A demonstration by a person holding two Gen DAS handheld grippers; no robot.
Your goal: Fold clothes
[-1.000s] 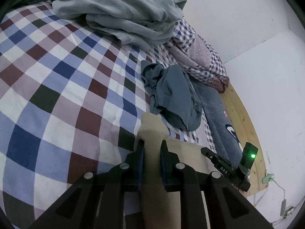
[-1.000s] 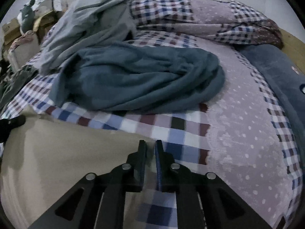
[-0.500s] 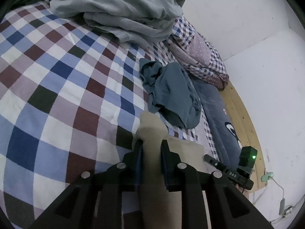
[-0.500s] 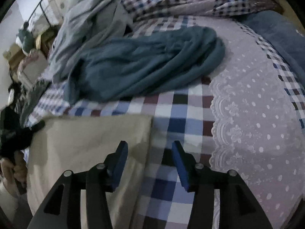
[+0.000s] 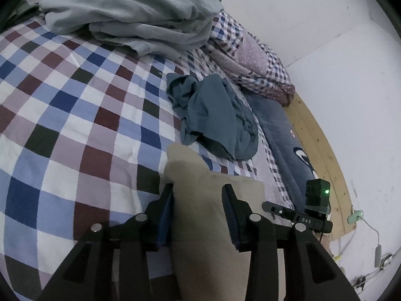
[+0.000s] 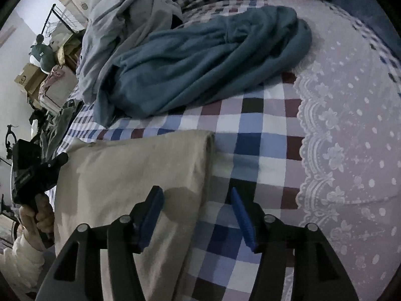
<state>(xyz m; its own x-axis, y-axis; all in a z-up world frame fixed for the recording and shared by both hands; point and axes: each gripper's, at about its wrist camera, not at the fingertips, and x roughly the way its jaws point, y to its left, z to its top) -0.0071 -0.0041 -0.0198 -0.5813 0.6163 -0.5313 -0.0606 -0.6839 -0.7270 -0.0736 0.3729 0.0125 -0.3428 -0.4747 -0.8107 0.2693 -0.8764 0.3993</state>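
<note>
With both my left gripper [image 5: 198, 200] and right gripper [image 6: 196, 205] spread apart and clamping nothing, the beige garment [image 6: 130, 175] lies flat at lower centre, where a careless finger could drag its folded edge loose.

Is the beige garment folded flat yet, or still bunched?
Folded flat: the beige garment lies smooth on the bed with a doubled edge, and both grippers are open.

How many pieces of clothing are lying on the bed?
3 that I can see. The beige garment lies flat nearest the grippers, the teal garment sits crumpled behind it, and the grey garment is heaped farthest back. More may hide underneath.
</note>
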